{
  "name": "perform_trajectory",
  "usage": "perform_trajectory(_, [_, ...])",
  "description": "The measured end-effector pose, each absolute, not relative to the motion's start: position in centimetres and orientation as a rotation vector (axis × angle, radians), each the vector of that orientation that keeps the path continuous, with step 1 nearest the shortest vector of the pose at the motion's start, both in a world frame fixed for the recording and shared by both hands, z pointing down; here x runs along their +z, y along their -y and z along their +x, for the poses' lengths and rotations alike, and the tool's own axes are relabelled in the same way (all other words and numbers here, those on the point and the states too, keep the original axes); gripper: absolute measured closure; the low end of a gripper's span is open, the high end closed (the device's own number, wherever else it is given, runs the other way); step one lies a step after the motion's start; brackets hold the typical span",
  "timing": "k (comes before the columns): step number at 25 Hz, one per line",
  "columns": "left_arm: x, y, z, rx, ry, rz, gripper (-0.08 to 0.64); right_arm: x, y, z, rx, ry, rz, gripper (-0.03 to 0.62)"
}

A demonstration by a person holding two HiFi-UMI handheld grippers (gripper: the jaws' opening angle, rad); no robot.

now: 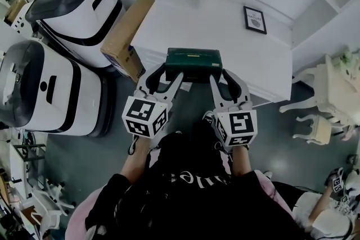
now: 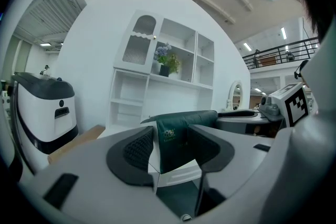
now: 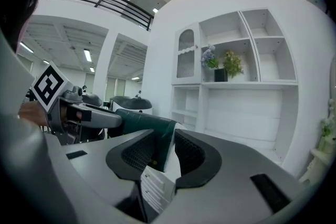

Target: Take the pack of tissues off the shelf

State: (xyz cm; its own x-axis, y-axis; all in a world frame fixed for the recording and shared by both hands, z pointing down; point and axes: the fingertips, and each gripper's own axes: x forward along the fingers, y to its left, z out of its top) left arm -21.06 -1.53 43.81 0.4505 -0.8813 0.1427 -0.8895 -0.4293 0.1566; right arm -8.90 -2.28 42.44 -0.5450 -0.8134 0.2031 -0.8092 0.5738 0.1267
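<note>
The pack of tissues (image 1: 193, 63) is a dark green block held level between my two grippers, over the front edge of the white cabinet top (image 1: 236, 48). My left gripper (image 1: 167, 71) is shut on its left end and my right gripper (image 1: 224, 73) on its right end. In the left gripper view the green pack (image 2: 176, 134) sits between the black ribbed pads (image 2: 137, 148), with the other gripper beyond it. The right gripper view shows the pack (image 3: 149, 126) clamped between that gripper's pads (image 3: 191, 152).
A framed picture (image 1: 255, 19) lies on the cabinet top. A white shelf unit (image 3: 247, 86) with potted flowers (image 3: 223, 65) stands behind it. A cardboard box (image 1: 126, 34) and two white-and-black machines (image 1: 79, 3) (image 1: 39, 87) stand at the left, and white ornate furniture (image 1: 332, 93) at the right.
</note>
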Motion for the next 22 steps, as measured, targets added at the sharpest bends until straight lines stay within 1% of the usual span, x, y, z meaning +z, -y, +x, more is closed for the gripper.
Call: perform_trajectory(22, [43.2,-0.8,-20.3,0.036,1.542,2.487,0.350,41.7,-0.1,-8.1,-0.044,2.565,1.353,0.448])
